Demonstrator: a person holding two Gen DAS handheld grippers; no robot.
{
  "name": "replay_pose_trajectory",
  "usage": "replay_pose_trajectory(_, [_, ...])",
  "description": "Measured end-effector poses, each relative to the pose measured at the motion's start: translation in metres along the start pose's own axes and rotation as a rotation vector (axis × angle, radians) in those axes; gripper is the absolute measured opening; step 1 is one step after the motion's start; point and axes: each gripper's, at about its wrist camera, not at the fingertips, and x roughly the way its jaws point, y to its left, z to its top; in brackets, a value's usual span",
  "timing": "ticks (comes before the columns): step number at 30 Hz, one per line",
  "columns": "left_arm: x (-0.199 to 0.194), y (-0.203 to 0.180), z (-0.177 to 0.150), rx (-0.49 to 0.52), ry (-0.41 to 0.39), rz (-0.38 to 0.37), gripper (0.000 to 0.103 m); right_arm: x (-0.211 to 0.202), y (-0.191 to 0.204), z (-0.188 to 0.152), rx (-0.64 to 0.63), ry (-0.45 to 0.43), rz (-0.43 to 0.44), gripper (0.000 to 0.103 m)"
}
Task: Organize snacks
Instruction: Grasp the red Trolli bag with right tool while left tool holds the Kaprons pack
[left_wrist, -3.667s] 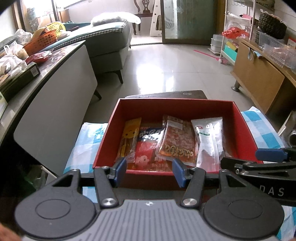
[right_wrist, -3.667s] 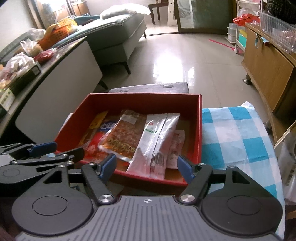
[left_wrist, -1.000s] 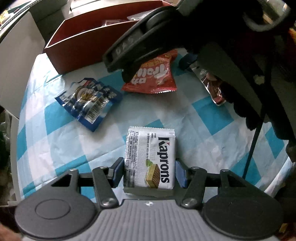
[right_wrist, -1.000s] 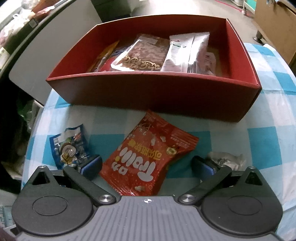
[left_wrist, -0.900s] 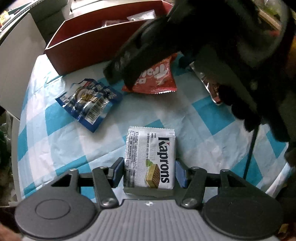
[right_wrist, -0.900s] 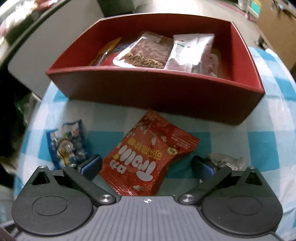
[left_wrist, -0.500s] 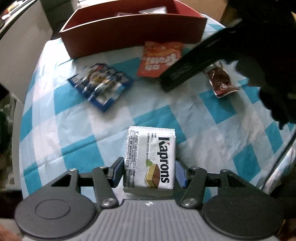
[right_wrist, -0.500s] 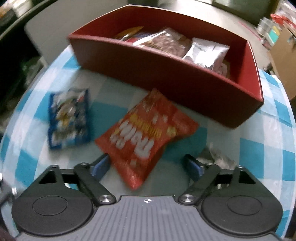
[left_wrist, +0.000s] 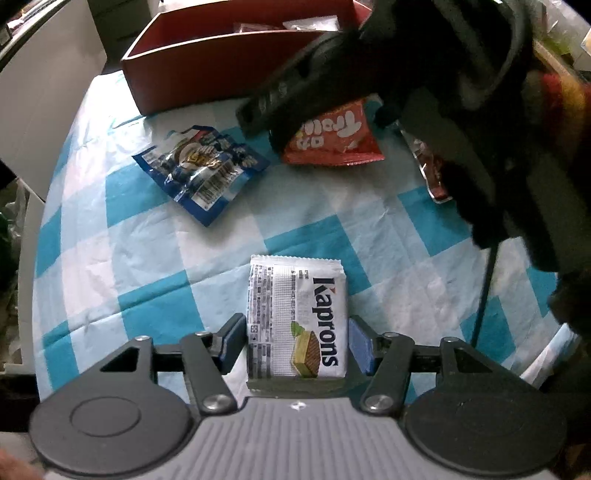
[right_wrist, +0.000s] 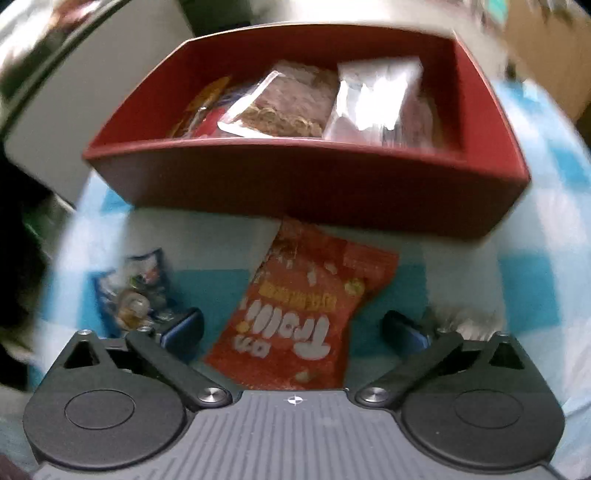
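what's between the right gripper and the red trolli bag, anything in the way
Nothing visible. The right gripper is open, and the red Trolli bag lies flat on the checked cloth between its fingers. The blue packet lies off to the left and the red box beyond the bag, neither in the gap.

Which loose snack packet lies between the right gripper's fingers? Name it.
The red Trolli bag. The right gripper straddles it; the blue packet lies outside its fingers.
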Motion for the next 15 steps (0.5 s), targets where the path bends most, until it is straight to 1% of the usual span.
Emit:
replay_pose_trajectory(1, [0.0,0.001,0.0,-0.002,-0.002,-0.004,0.052,0.002,0.003,-0.001,-0.026,-0.003,-0.02,0.103])
replay_pose_trajectory(3, [-0.001,0.0,-0.001,0.003,-0.006,0.0,0.052,0.002,0.004,-0.006,-0.046,-0.027,-0.021,0.103])
replay_pose_trajectory(5, [-0.002,-0.002,-0.002,0.013,-0.004,0.008,0.052,-0.001,0.004,-0.007,-0.088,-0.007,-0.015,0.102])
replay_pose_trajectory(6, [-0.002,-0.003,-0.003,0.019,-0.001,0.007,0.052,-0.004,0.004,-0.007,-0.104,0.003,-0.008,0.1])
replay_pose_trajectory(8, [-0.003,-0.003,-0.004,0.021,0.003,0.004,0.052,-0.011,0.006,-0.011,-0.143,0.023,0.004,0.087])
replay_pose_trajectory(10, [-0.004,0.0,-0.004,0.009,0.006,0.0,0.052,-0.018,0.002,-0.016,-0.164,0.039,0.018,0.08])
replay_pose_trajectory(15, [-0.004,0.008,-0.003,-0.028,0.01,-0.015,0.052,-0.031,-0.004,-0.036,-0.198,0.072,0.035,0.078])
